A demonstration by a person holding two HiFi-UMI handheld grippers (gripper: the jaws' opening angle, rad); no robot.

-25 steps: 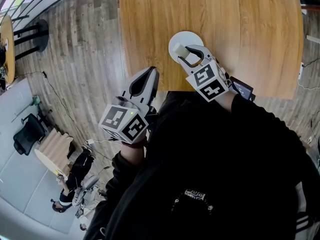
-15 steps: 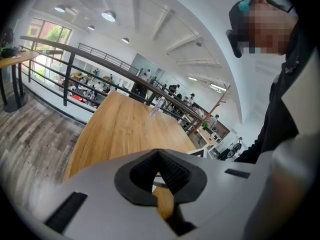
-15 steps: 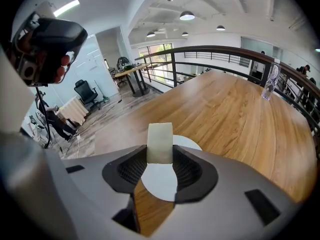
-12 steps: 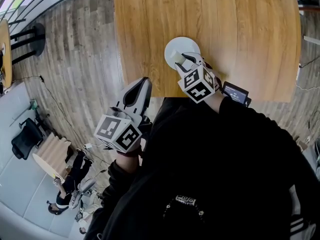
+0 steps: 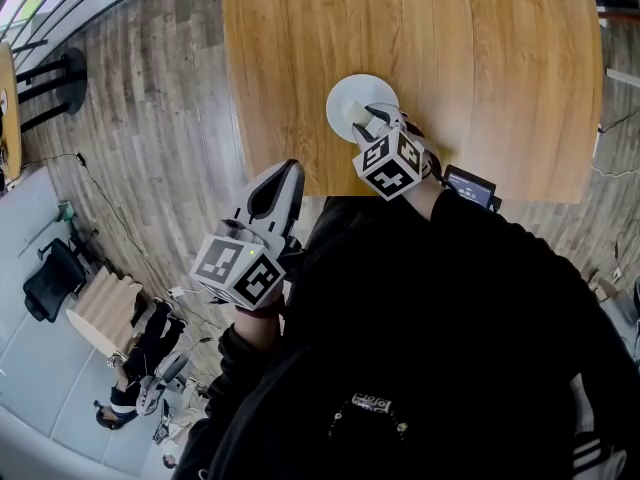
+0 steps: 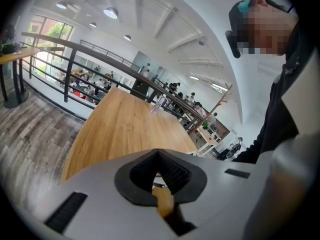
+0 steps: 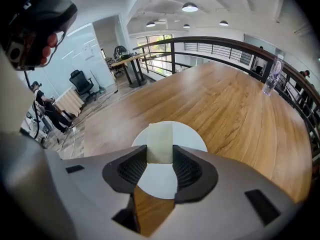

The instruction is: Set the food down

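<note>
A white round plate (image 5: pixel 350 93) sits near the front edge of the wooden table (image 5: pixel 480 68). My right gripper (image 5: pixel 366 120) hangs over the plate's near side, shut on a pale cream block of food (image 5: pixel 356 116). In the right gripper view the food (image 7: pixel 160 141) stands upright between the dark pads (image 7: pixel 186 168), with the plate (image 7: pixel 192 135) right beneath it. Whether the food touches the plate I cannot tell. My left gripper (image 5: pixel 283 171) is off the table's front left corner, shut with nothing in it; its pads (image 6: pixel 172 170) meet at the tip.
The table stretches far ahead and to the right. A clear plastic bottle (image 7: pixel 270 79) stands at its far side by a dark railing (image 7: pixel 210 41). Left of the table is grey wood floor (image 5: pixel 150 118) with a stool and cables.
My right gripper has shifted a little left over the plate, still holding the food. The left gripper has stayed shut by the table corner.
</note>
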